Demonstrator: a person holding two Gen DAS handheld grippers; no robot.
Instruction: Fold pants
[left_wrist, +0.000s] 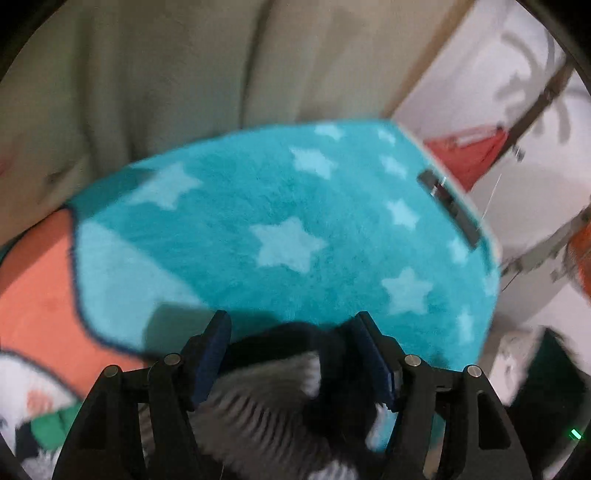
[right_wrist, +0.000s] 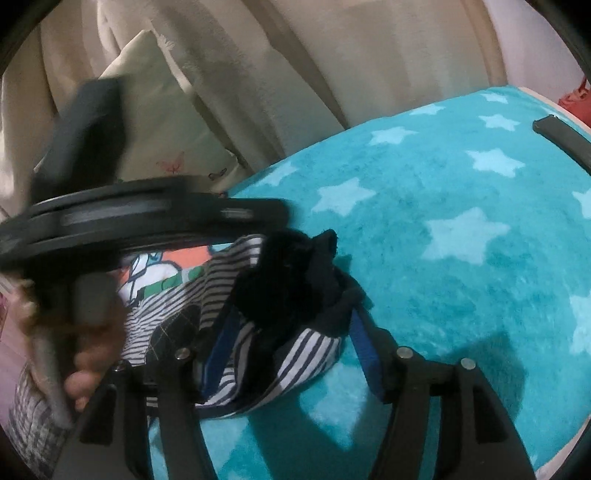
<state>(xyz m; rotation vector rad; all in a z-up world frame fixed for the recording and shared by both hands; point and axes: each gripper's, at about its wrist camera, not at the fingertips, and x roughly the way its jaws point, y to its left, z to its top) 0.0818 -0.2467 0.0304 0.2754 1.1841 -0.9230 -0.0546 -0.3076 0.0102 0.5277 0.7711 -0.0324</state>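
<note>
1. Pants: bunched in a striped-and-dark heap toward 6 o'clock on the star-patterned teal blanket, not yet flat.
2. Right claw: released, jaws wide around the heap, pads not pressing.
3. Left claw: fabric between spread jaws; too blurred to tell whether gripped.
4. Probably best: find the waistband, draw it toward 9 and 3 o'clock, and smooth it flat before folding.
5. No container in sight.
</note>
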